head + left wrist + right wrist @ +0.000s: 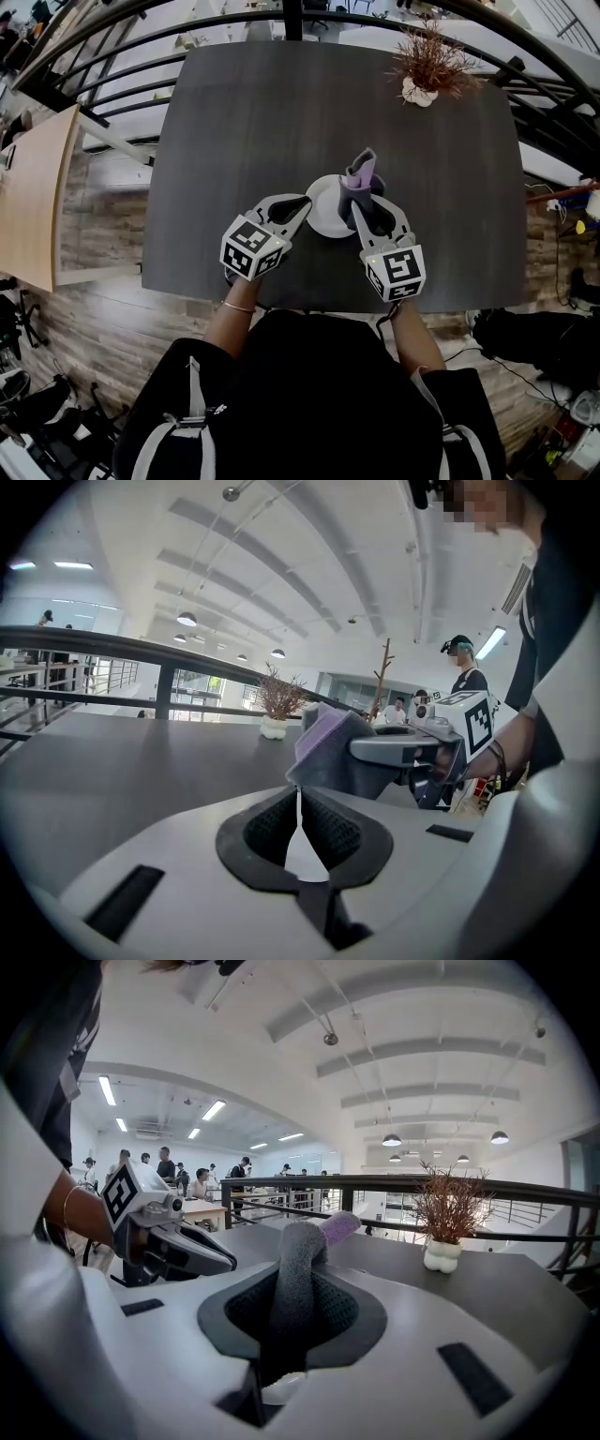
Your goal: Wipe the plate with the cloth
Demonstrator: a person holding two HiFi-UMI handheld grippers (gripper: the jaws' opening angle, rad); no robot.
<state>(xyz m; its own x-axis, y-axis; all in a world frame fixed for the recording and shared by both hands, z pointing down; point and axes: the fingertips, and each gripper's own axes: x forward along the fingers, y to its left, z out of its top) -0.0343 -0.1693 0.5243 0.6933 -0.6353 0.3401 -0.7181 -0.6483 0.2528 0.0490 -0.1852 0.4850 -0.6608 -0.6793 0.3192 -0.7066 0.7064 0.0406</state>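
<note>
Plate, white and round, sits over the near part of the dark table, between the two grippers. The views do not show whether it rests flat on the wood or is held slightly off it.

The left gripper meets the plate's left rim. In the left gripper view its jaws are drawn together, with only a thin white sliver between the pads, which I read as the rim pinched there. The right gripper comes in over the plate's right side, clamped on the cloth. A grey and purple roll of it stands up out of the jaws, above the plate's far right part. In the right gripper view the fabric fills the gap between the pads, and a strip of white plate shows just beneath them. A dried plant in a white pot stands well beyond the plate, out of the way.

The step in hand looks like the set-up for wiping: plate steadied on one side, cloth brought over it, no clear contact between fabric and plate surface yet.

The next move probably calls for tipping the right gripper so that loose fabric, not hard jaw, presses on the plate. It should then sweep across the face while the left grip holds the rim firm against sliding.
</note>
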